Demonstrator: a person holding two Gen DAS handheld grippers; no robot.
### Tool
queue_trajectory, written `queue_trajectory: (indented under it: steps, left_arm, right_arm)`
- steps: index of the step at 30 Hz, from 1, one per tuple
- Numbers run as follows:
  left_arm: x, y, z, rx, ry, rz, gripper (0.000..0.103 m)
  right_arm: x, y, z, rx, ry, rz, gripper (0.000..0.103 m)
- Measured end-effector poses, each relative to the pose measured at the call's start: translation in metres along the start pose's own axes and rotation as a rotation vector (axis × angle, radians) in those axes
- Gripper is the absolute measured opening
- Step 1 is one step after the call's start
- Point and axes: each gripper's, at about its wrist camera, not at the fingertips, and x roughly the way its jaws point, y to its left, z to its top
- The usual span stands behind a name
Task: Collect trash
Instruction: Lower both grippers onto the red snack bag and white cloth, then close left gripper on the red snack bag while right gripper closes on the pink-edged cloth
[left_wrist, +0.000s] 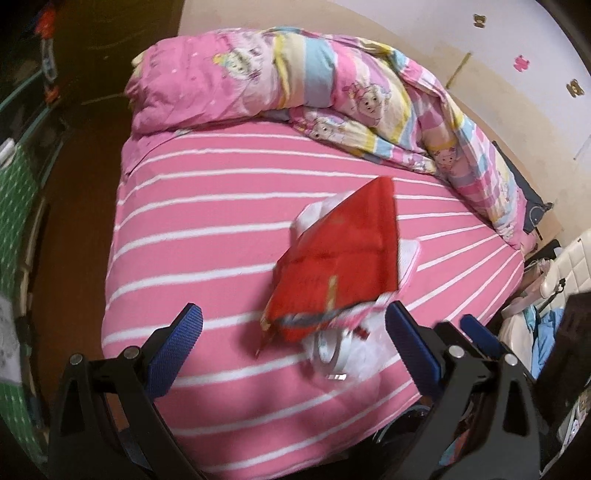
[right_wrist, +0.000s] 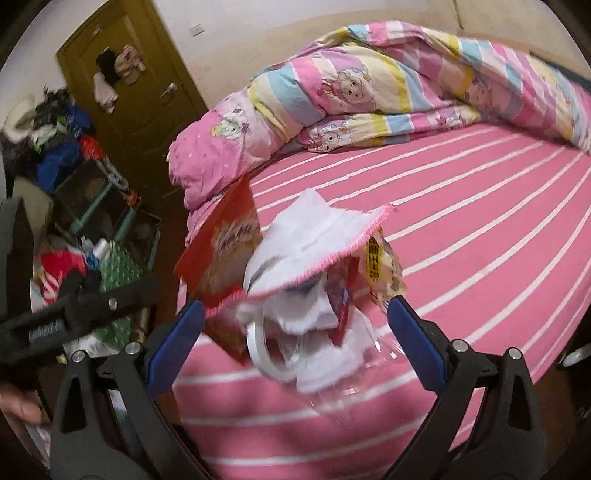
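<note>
From my left wrist camera, the left gripper (left_wrist: 291, 325) stands spread wide, holding nothing, low over the near edge of the pink striped bed (left_wrist: 207, 221). Just ahead of its fingers and a little toward the right finger lies the trash pile: a red snack bag (left_wrist: 343, 258) on top of white paper (left_wrist: 354, 350), with what looks like a roll of tape at the near side, though blur makes that uncertain. Left of the pile the sheet is bare all the way to the bed's left edge, where it drops to dark floor. Beyond the pile, the bunched cartoon quilt (left_wrist: 332, 99) fills the far side.

From my right wrist camera, the right gripper (right_wrist: 295, 314) is also spread apart, and the trash sits between its fingers: the red snack bag (right_wrist: 229, 243) toward the left finger, the white paper (right_wrist: 314, 240) with a pink edge in the middle, a yellow wrapper (right_wrist: 384, 269) by the right finger. I cannot tell whether either finger touches it. Right of the claw the sheet is open and flat. Left of it, past the bed's corner, stand a cluttered shelf (right_wrist: 92, 206) and a door (right_wrist: 140, 99).
</note>
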Motion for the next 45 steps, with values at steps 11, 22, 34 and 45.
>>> queue_trajectory:
  steps: [11,22,34,45]
  left_arm:
    - [0.040,-0.005,0.022,0.070,0.046,-0.022,0.095]
    - [0.034,-0.013,0.012,0.136,0.066,-0.077,0.095]
    - [0.025,-0.018,0.000,0.179,0.062,-0.147,0.095]
    - [0.033,-0.031,0.003,0.246,0.060,-0.144,0.096]
  right_arm:
    - [0.060,-0.020,0.025,0.114,0.079,0.039,0.075]
    - [0.074,-0.027,0.022,0.155,0.100,0.061,0.063]
    - [0.067,-0.033,0.024,0.209,0.086,0.085,0.064]
    - [0.073,-0.038,0.021,0.230,0.101,0.073,0.041]
